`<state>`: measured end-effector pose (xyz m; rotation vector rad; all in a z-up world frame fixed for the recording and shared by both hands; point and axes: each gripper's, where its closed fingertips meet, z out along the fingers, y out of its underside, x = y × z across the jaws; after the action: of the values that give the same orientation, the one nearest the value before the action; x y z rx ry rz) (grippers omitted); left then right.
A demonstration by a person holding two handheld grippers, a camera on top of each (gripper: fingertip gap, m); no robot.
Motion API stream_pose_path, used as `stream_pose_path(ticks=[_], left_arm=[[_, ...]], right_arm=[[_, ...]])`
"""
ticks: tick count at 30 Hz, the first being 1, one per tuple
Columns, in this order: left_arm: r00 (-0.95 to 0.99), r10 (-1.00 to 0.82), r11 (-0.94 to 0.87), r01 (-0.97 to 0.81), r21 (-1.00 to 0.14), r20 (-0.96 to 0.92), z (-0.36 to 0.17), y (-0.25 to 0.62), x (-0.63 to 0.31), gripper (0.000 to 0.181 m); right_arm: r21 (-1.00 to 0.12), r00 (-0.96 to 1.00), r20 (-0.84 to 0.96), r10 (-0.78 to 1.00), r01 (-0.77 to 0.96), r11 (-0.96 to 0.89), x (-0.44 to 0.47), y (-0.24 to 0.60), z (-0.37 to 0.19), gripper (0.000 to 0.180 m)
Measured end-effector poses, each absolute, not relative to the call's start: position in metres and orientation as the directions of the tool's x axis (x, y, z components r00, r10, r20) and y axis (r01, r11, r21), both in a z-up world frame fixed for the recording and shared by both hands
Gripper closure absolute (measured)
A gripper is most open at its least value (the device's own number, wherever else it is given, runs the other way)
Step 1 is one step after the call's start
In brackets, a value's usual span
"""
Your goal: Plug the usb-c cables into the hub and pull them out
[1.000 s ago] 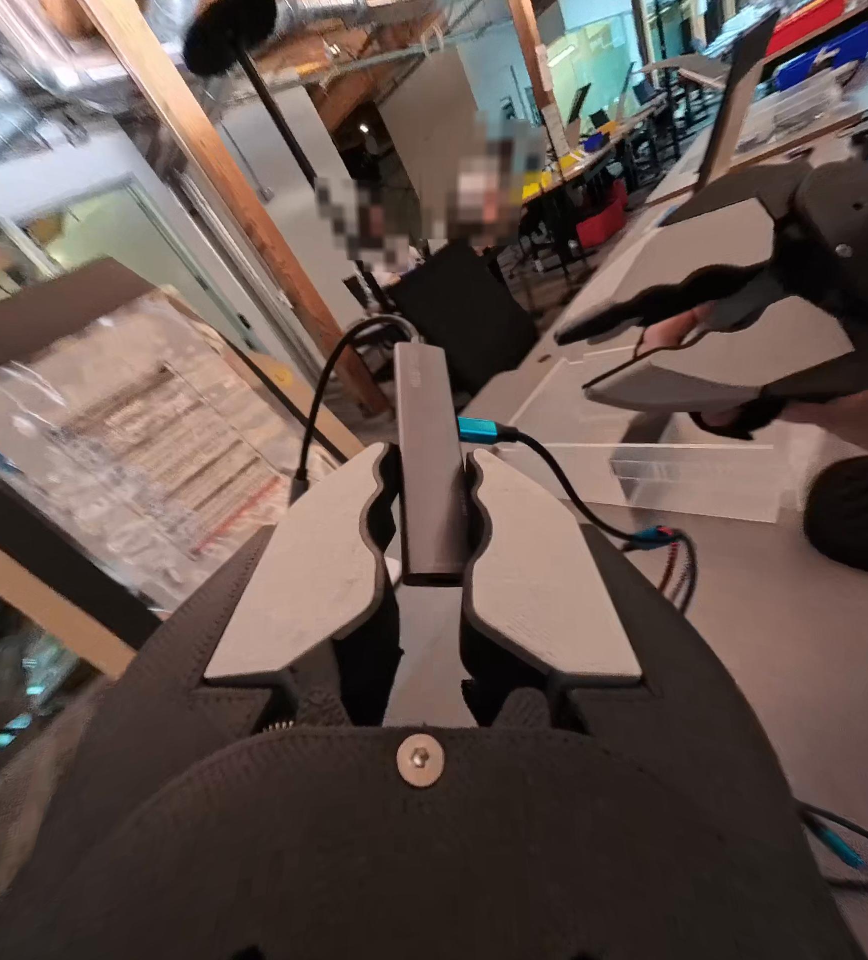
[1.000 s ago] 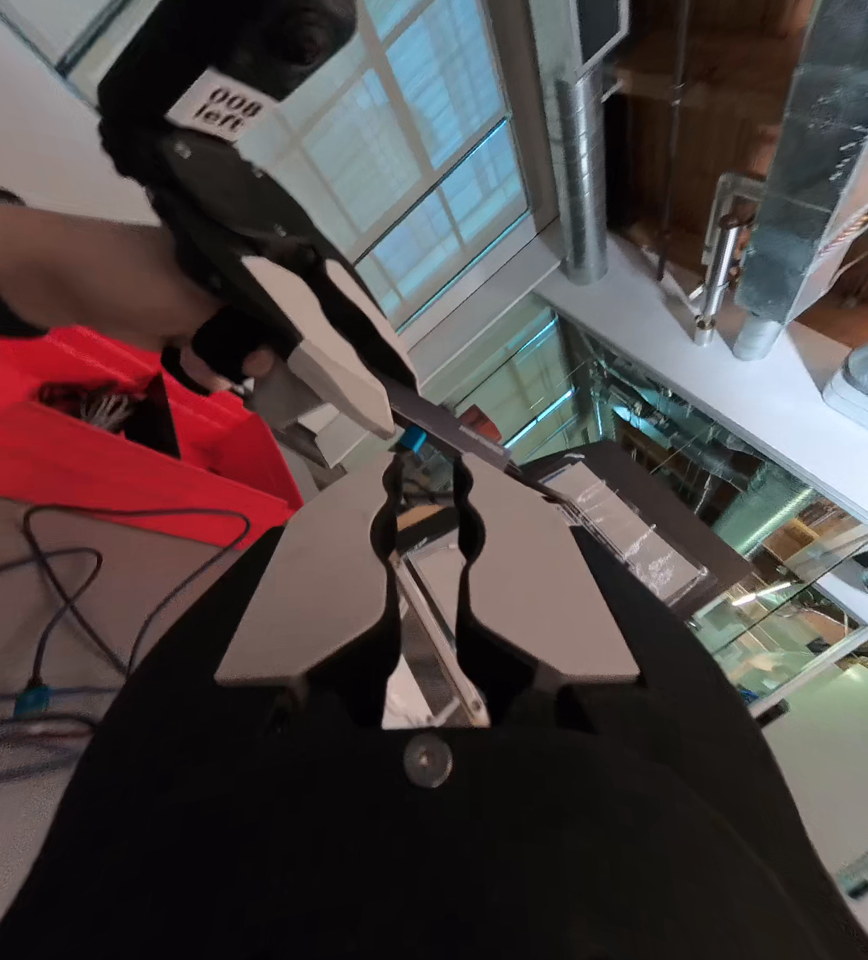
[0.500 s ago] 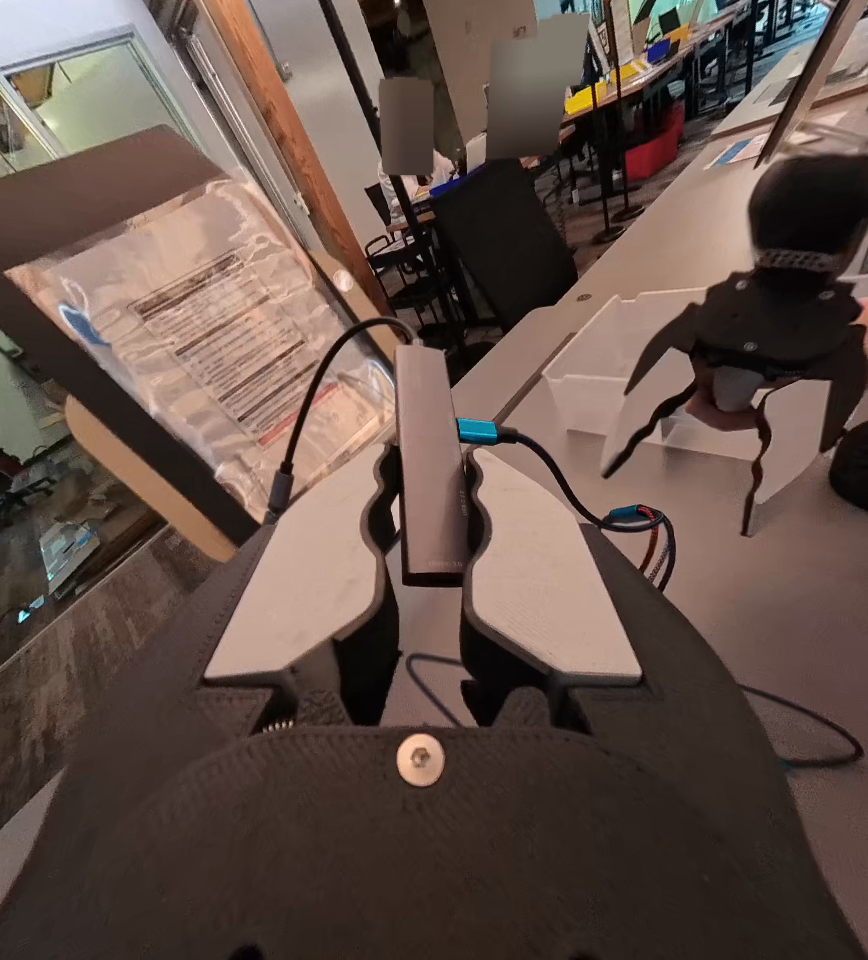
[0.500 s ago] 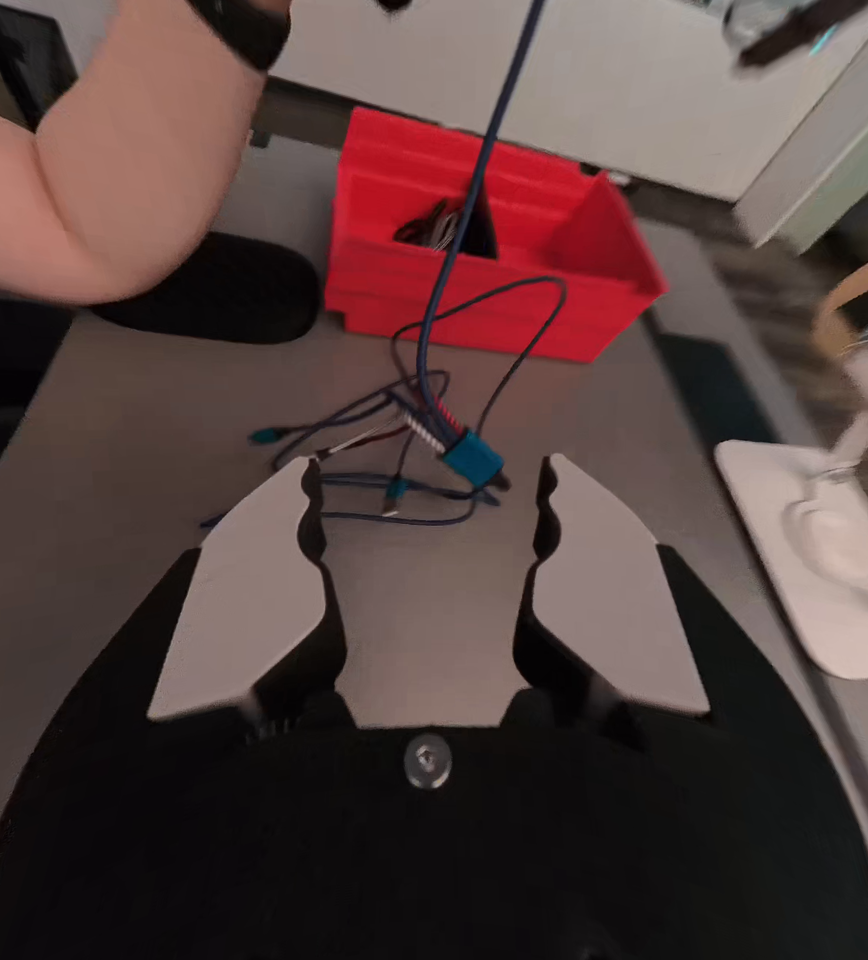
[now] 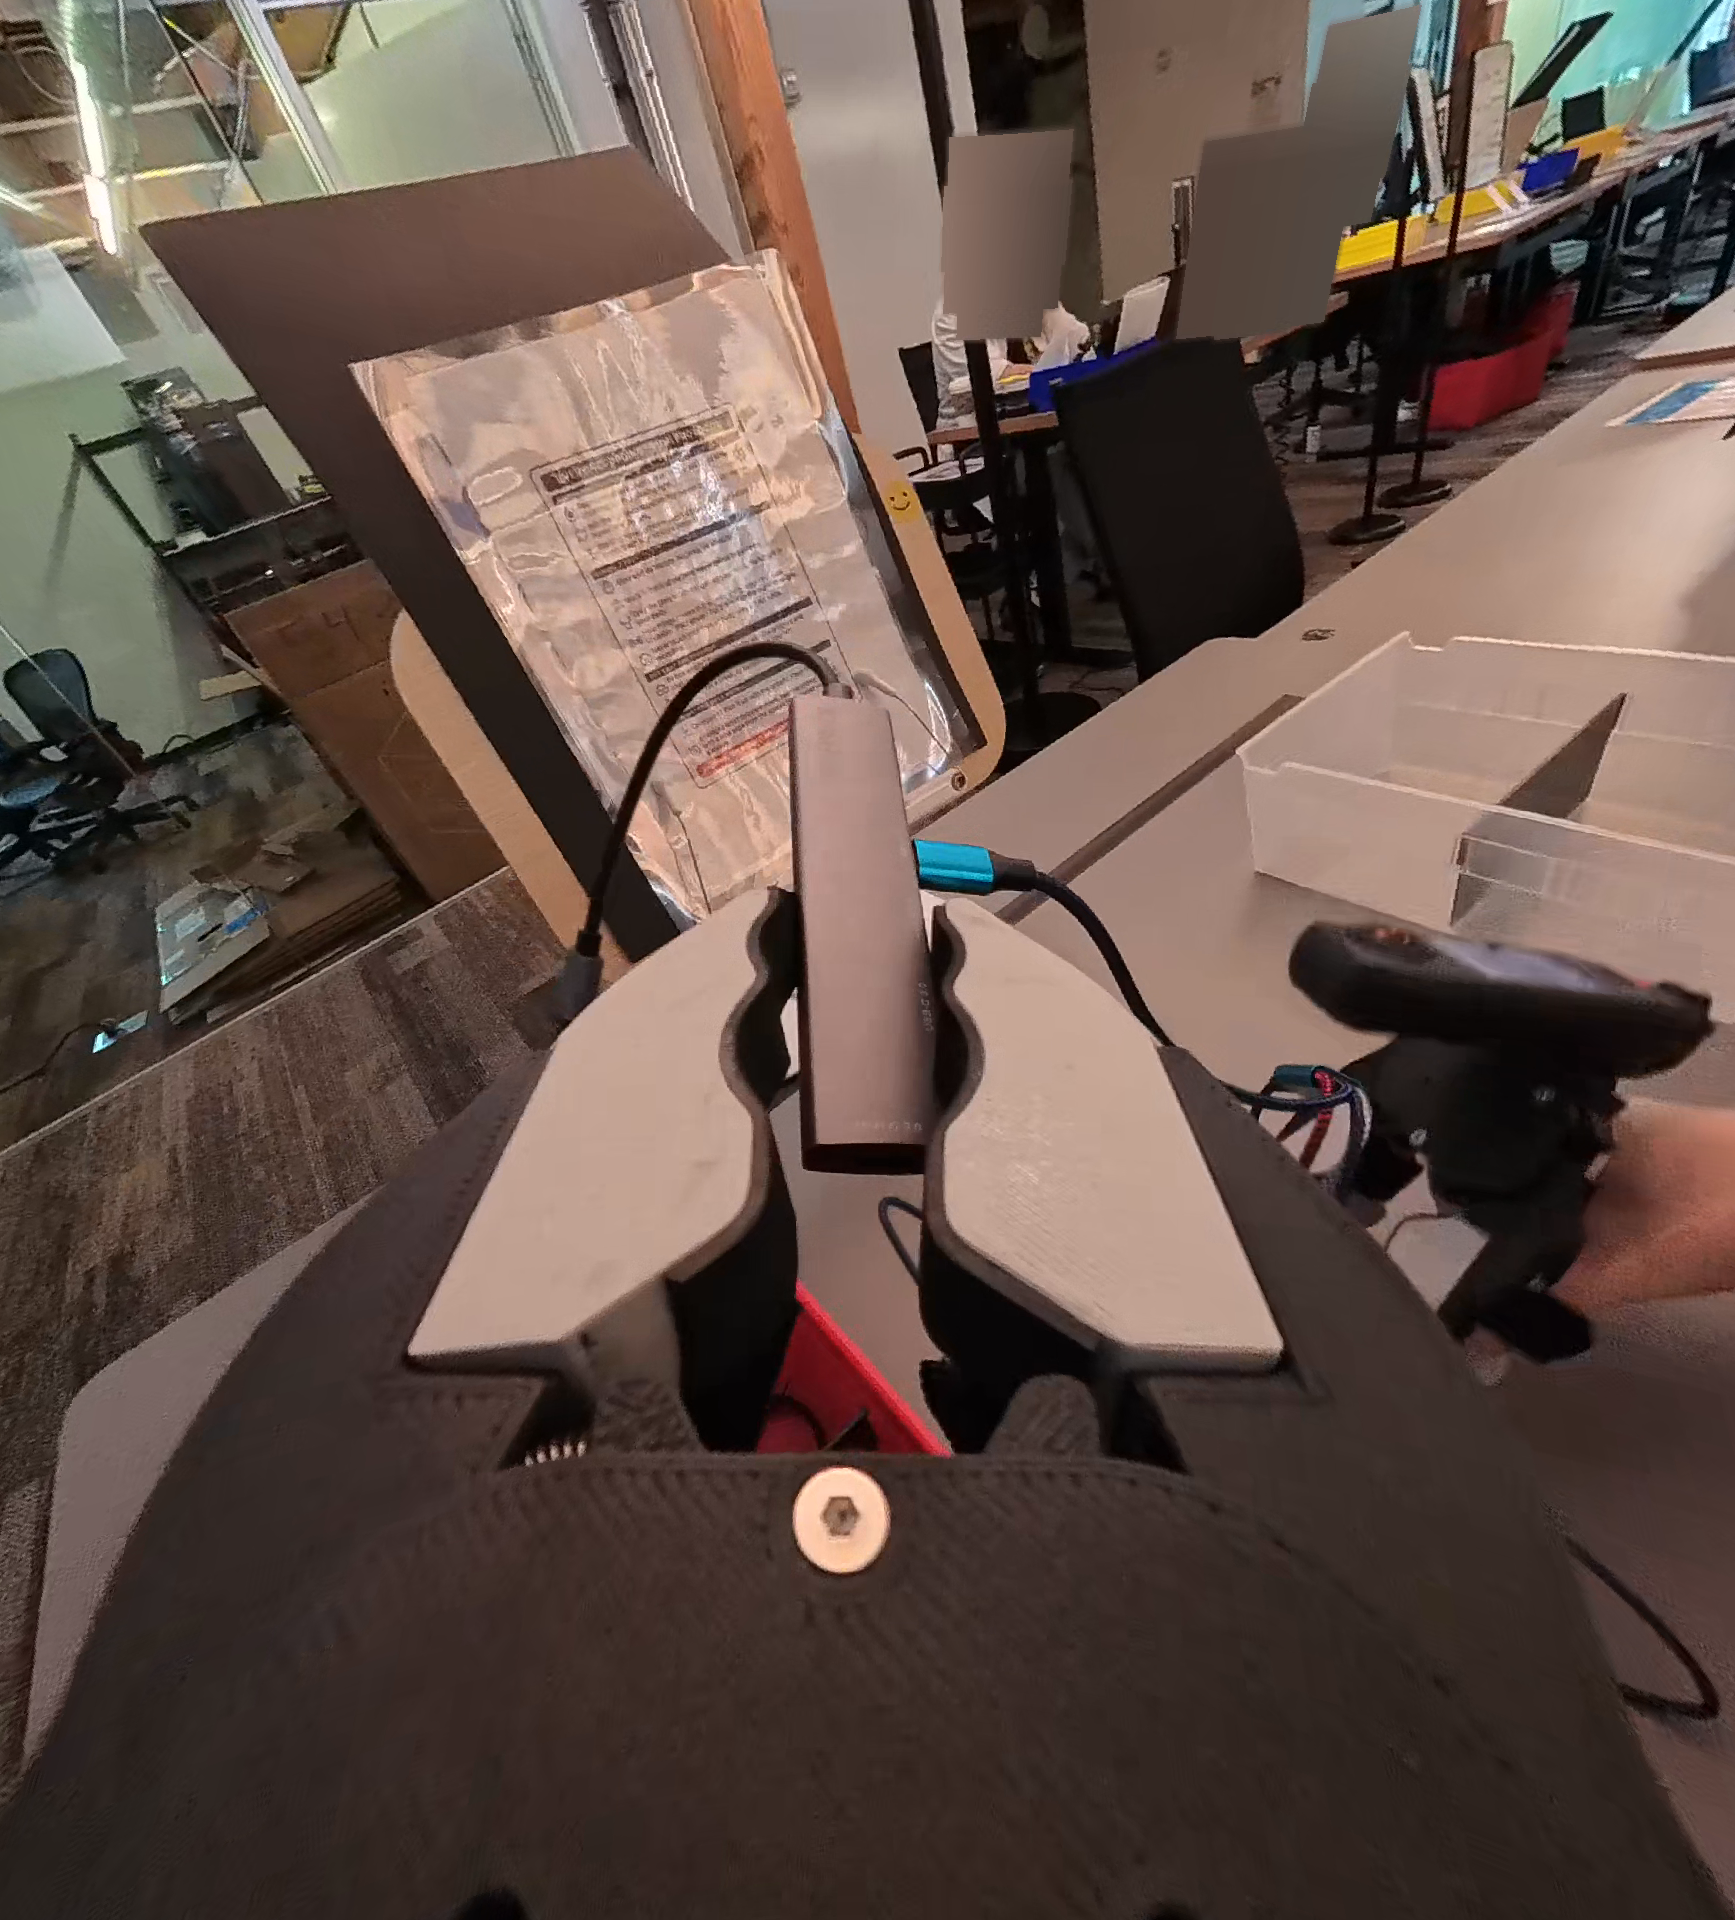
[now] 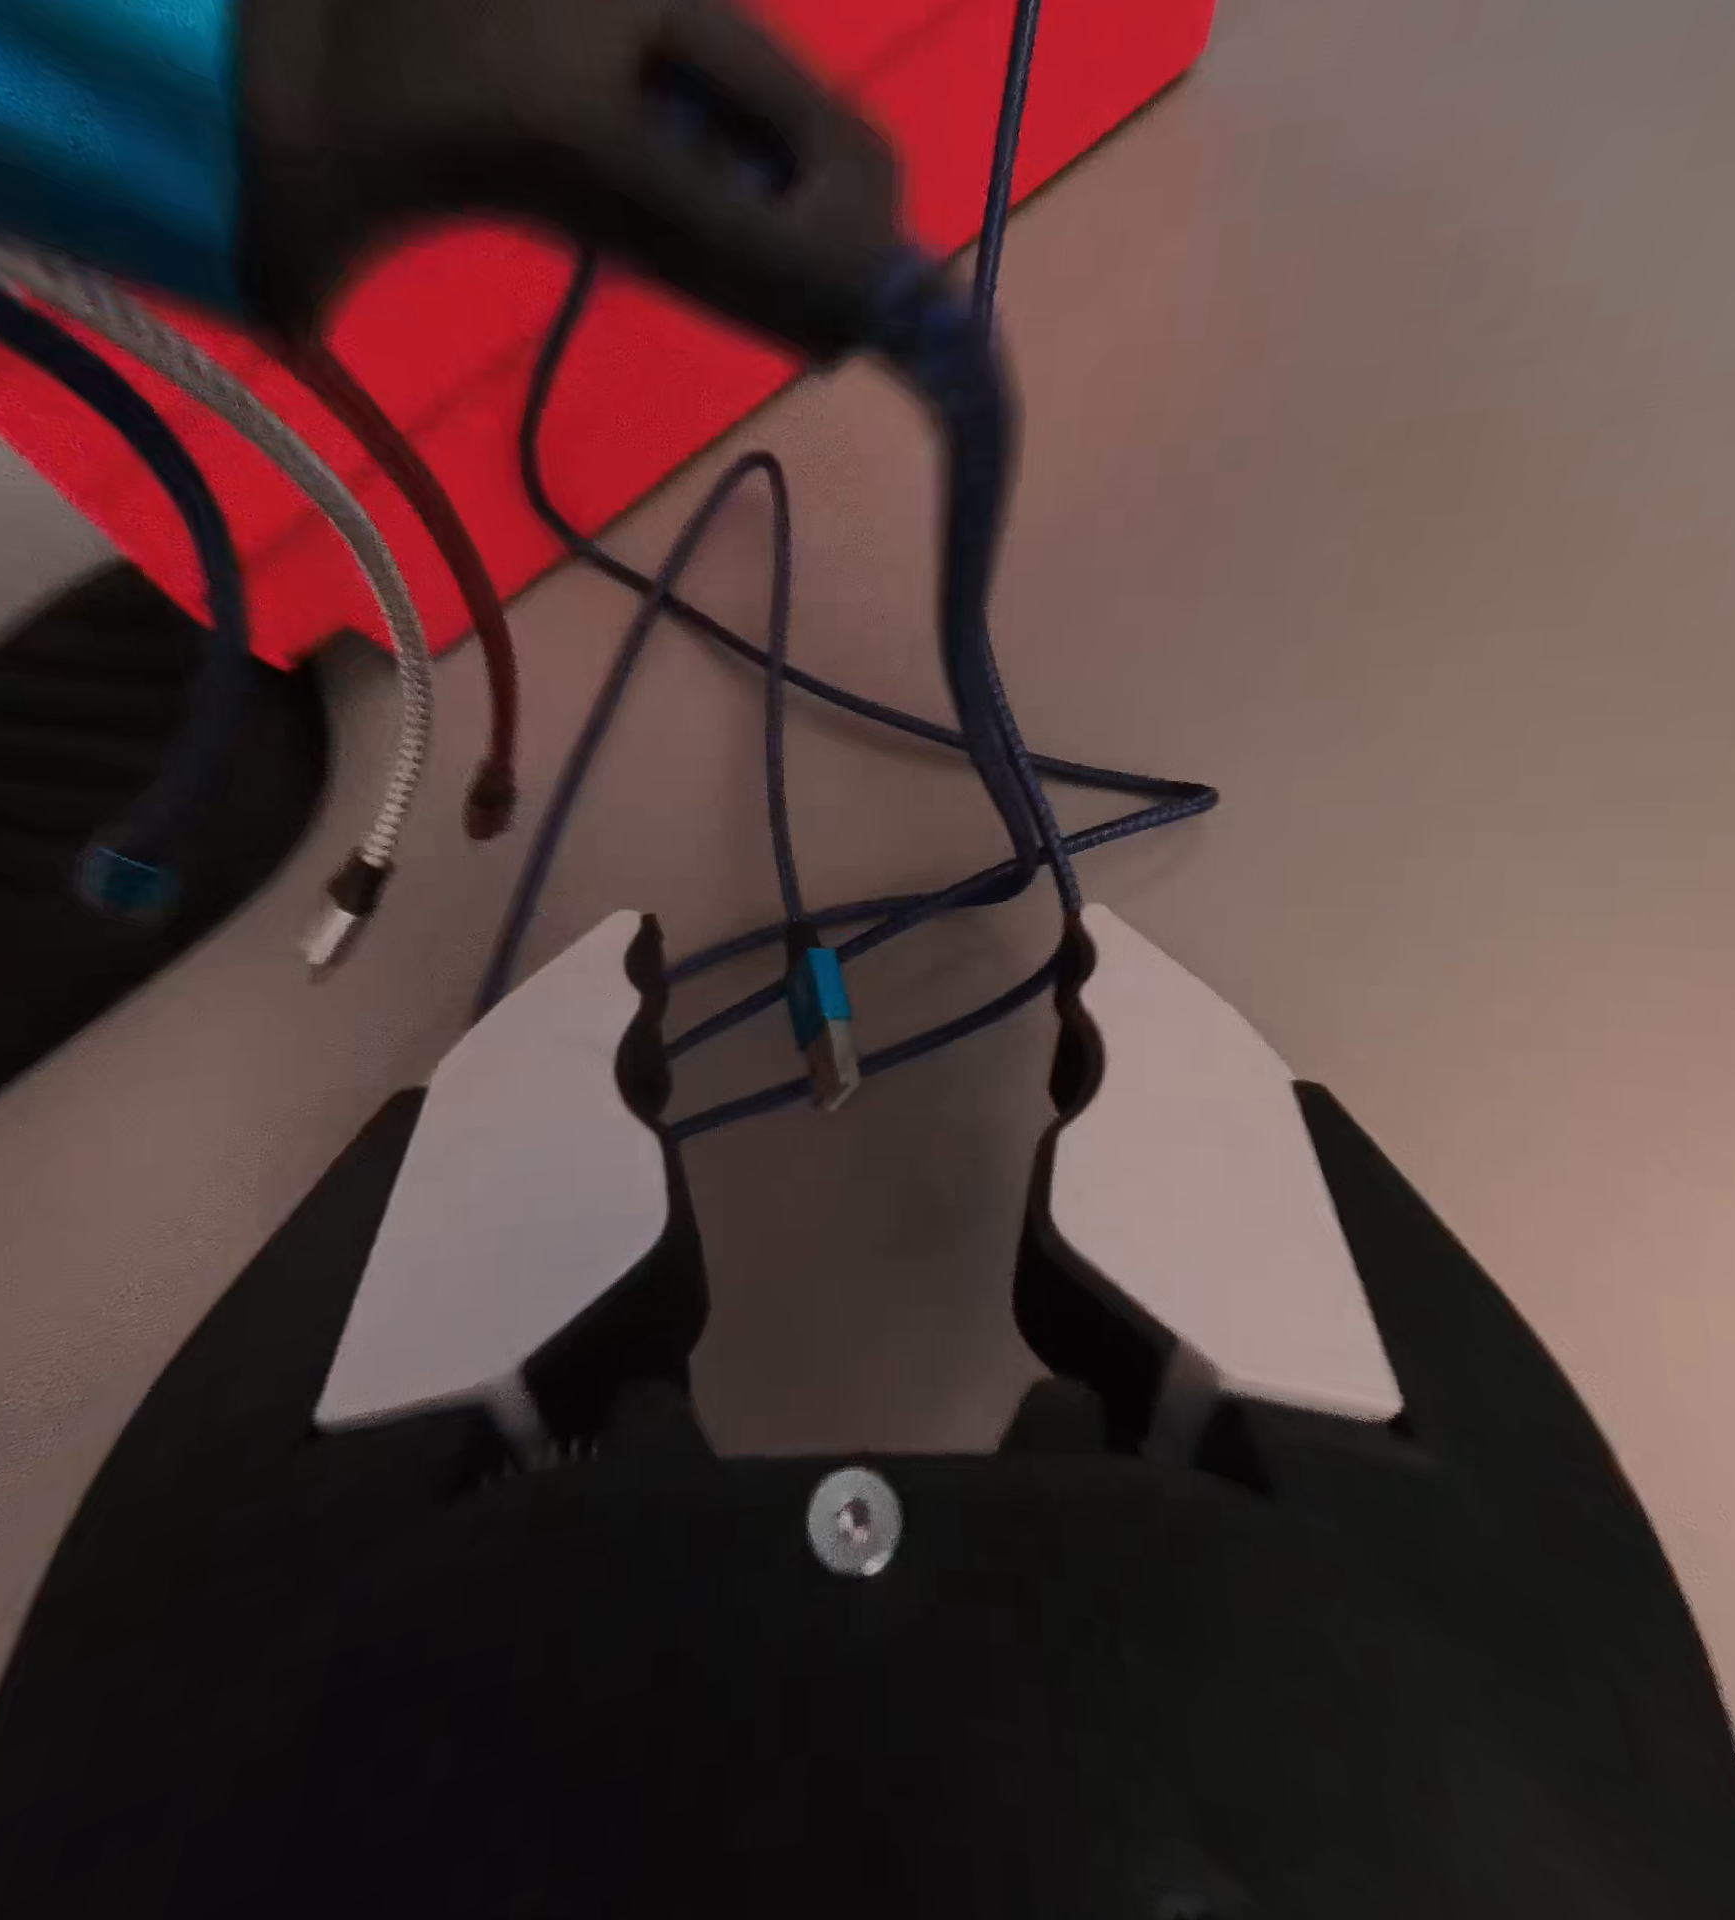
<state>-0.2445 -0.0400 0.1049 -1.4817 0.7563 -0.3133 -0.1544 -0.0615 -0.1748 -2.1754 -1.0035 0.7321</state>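
My left gripper (image 5: 861, 914) is shut on a slim grey hub (image 5: 847, 831) and holds it above the table, pointing away. A blue usb-c plug (image 5: 956, 868) sits in the hub's right side, and its dark cable drops to the table. A black lead (image 5: 676, 727) loops from the hub's far end. My right gripper (image 6: 863, 925) is open and points down at the table, with a loose blue plug (image 6: 821, 1013) and dark blue cables between its fingers. It also shows in the left wrist view (image 5: 1465, 1091). Blue (image 6: 130, 873), silver (image 6: 343, 914) and red (image 6: 489, 805) plugs hang at the upper left, blurred.
A red bin (image 6: 530, 364) stands on the table behind the cables. A black round pad (image 6: 63, 831) lies to the left. A clear plastic tray (image 5: 1362, 790) stands at the far right. A board with a plastic bag (image 5: 655, 540) leans beyond the table's edge. Left tips to right tips: about 30 cm.
My right gripper has left the hub, swung down to the table and opened over the loose cables. My left gripper still holds the hub with the blue plug in it.
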Motion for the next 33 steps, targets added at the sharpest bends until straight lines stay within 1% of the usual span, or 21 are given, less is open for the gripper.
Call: stream_pose_path(ticks=[1,4,5,7,8,10,11,15,17,18,19,21,23,25,26,28,30,31,33], left_arm=[[0.739,-0.622,0.102,-0.249,-0.963,-0.257,0.106,-0.040,-0.245,0.156],[0.741,-0.622,0.104,-0.240,-0.965,-0.252,0.106,-0.038,-0.243,0.156],[0.739,-0.625,0.105,-0.240,-0.965,-0.252,0.106,-0.038,-0.241,0.157],[0.733,-0.632,0.108,-0.239,-0.965,-0.253,0.105,-0.038,-0.238,0.156],[0.733,-0.631,0.114,-0.237,-0.965,-0.255,0.106,-0.037,-0.236,0.156],[0.727,-0.638,0.124,-0.229,-0.965,-0.254,0.107,-0.036,-0.231,0.157],[0.721,-0.645,0.134,-0.222,-0.966,-0.255,0.108,-0.036,-0.227,0.156],[0.665,-0.706,0.171,-0.173,-0.970,-0.243,0.113,-0.045,-0.203,0.156],[0.631,-0.738,0.175,-0.160,-0.971,-0.237,0.114,-0.051,-0.192,0.157],[0.623,-0.743,0.179,-0.165,-0.970,-0.243,0.113,-0.052,-0.189,0.157],[0.621,-0.743,0.182,-0.174,-0.968,-0.251,0.113,-0.053,-0.187,0.157],[0.624,-0.737,0.180,-0.189,-0.965,-0.260,0.111,-0.052,-0.188,0.157],[0.632,-0.731,0.180,-0.183,-0.966,-0.256,0.112,-0.051,-0.192,0.157],[0.638,-0.730,0.177,-0.169,-0.970,-0.244,0.114,-0.052,-0.200,0.157],[0.641,-0.730,0.176,-0.162,-0.971,-0.239,0.115,-0.052,-0.204,0.157],[0.634,-0.741,0.172,-0.142,-0.975,-0.223,0.117,-0.053,-0.209,0.157],[0.612,-0.765,0.167,-0.114,-0.979,-0.202,0.118,-0.056,-0.210,0.157],[0.605,-0.771,0.167,-0.106,-0.980,-0.197,0.119,-0.056,-0.210,0.157],[0.602,-0.774,0.163,-0.108,-0.981,-0.195,0.118,-0.056,-0.210,0.157]], right_arm=[[-0.719,0.566,-0.173,0.806,0.487,-0.496,-0.156,-0.059,-0.181,0.112],[-0.694,0.544,-0.098,0.833,0.562,-0.449,-0.164,-0.054,-0.199,0.153],[-0.703,0.538,-0.107,0.836,0.554,-0.446,-0.166,-0.051,-0.202,0.167],[-0.681,0.525,-0.190,0.830,0.538,-0.497,-0.164,-0.052,-0.201,0.170],[-0.682,0.512,-0.246,0.823,0.512,-0.522,-0.163,-0.053,-0.196,0.173],[-0.701,0.510,-0.326,0.796,0.434,-0.565,-0.153,-0.046,-0.181,0.173],[-0.714,0.516,-0.337,0.787,0.404,-0.571,-0.145,-0.040,-0.172,0.173],[-0.800,0.566,-0.286,0.773,0.304,-0.518,-0.103,-0.016,-0.127,0.173],[-0.800,0.537,-0.270,0.800,0.337,-0.496,-0.091,-0.018,-0.122,0.173],[-0.786,0.510,-0.250,0.823,0.390,-0.480,-0.088,-0.022,-0.126,0.172],[-0.744,0.489,-0.231,0.841,0.468,-0.477,-0.084,-0.028,-0.137,0.172],[-0.666,0.427,-0.220,0.877,0.591,-0.455,-0.079,-0.042,-0.153,0.168],[-0.634,0.380,-0.198,0.903,0.653,-0.414,-0.077,-0.049,-0.159,0.164],[-0.666,0.371,-0.108,0.922,0.662,-0.344,-0.078,-0.042,-0.154,0.132],[-0.679,0.356,-0.043,0.933,0.675,-0.289,-0.079,-0.039,-0.154,0.110],[-0.679,0.306,0.082,0.948,0.714,-0.172,-0.083,-0.035,-0.160,0.080],[-0.667,0.274,0.168,0.947,0.739,-0.096,-0.090,-0.030,-0.174,0.065],[-0.656,0.281,0.200,0.939,0.750,-0.085,-0.094,-0.023,-0.181,0.061],[-0.685,0.259,0.197,0.946,0.726,-0.057,-0.109,-0.015,-0.188,0.055]])
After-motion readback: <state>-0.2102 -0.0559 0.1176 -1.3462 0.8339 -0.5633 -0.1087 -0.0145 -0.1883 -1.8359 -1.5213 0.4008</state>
